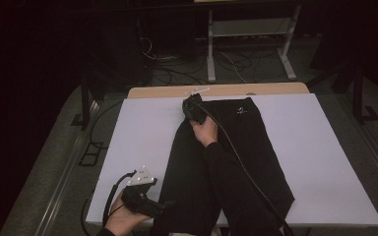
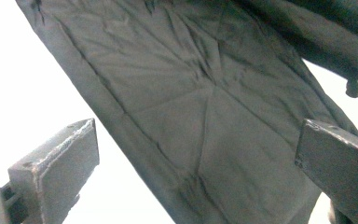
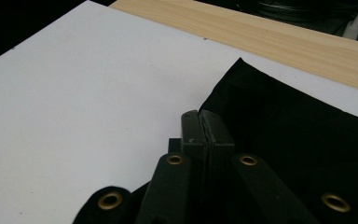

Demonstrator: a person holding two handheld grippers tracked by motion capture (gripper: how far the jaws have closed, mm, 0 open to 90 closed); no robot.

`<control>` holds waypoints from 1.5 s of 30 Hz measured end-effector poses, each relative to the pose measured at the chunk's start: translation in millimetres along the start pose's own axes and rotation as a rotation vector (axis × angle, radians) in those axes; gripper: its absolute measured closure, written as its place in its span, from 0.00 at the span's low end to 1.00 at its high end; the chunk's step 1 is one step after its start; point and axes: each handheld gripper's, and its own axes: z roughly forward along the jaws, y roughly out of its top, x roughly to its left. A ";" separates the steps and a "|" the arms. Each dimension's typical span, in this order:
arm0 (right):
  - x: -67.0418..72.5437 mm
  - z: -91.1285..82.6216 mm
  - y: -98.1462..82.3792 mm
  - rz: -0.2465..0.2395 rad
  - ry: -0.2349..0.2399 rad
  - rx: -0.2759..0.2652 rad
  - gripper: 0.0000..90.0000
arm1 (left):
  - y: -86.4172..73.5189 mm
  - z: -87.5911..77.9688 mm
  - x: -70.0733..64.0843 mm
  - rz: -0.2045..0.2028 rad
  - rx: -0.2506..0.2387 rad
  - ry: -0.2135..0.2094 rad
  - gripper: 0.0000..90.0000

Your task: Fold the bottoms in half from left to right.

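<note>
A black garment [image 1: 256,147] lies lengthwise on a white board [image 1: 142,128], with a small white logo near its far end. My right gripper [image 1: 193,109] is at the garment's far left corner. In the right gripper view its jaws are pressed together [image 3: 204,122] on the edge of the black cloth [image 3: 298,130]. My left gripper [image 1: 163,206] is at the near left, beside the garment's near end. In the left gripper view its jaws stand wide apart [image 2: 198,135] with the wrinkled garment [image 2: 191,93] ahead between them, untouched.
The board rests on a wooden table [image 1: 167,91] whose far strip shows bare wood [image 3: 284,42]. The person's dark right sleeve [image 1: 226,182] lies over the garment. A cable [image 1: 236,152] trails across the cloth. A metal desk frame [image 1: 248,39] and floor cables [image 1: 177,69] lie beyond.
</note>
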 end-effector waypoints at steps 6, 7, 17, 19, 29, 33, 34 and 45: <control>0.8 -1.2 -0.6 -0.001 0.001 -0.005 0.97 | -4.9 1.8 2.7 0.008 0.070 -0.028 0.00; 1.0 -1.4 -0.4 0.000 0.003 -0.007 0.97 | -5.9 1.7 3.7 0.008 0.081 -0.034 0.00; 6.0 -0.1 -1.3 -0.007 0.011 -0.007 0.97 | -13.1 0.5 9.7 0.000 0.140 -0.104 0.08; 5.7 0.3 -1.3 -0.005 0.016 -0.010 0.97 | -14.2 0.7 10.2 -0.002 0.150 -0.138 0.12; 5.6 -1.3 -0.3 -0.001 0.032 -0.019 0.97 | -14.2 -0.9 15.6 0.019 0.142 -0.165 0.46; 6.1 -1.2 0.0 0.003 0.037 -0.026 0.97 | -12.8 1.7 9.8 0.107 0.161 -0.144 0.68; 6.2 -0.9 -0.2 0.000 0.036 -0.027 0.97 | -13.0 2.3 8.2 0.133 0.163 -0.134 0.77; 8.7 1.1 -1.7 -0.002 0.049 -0.020 0.97 | -15.0 3.8 9.5 0.164 0.143 -0.135 0.99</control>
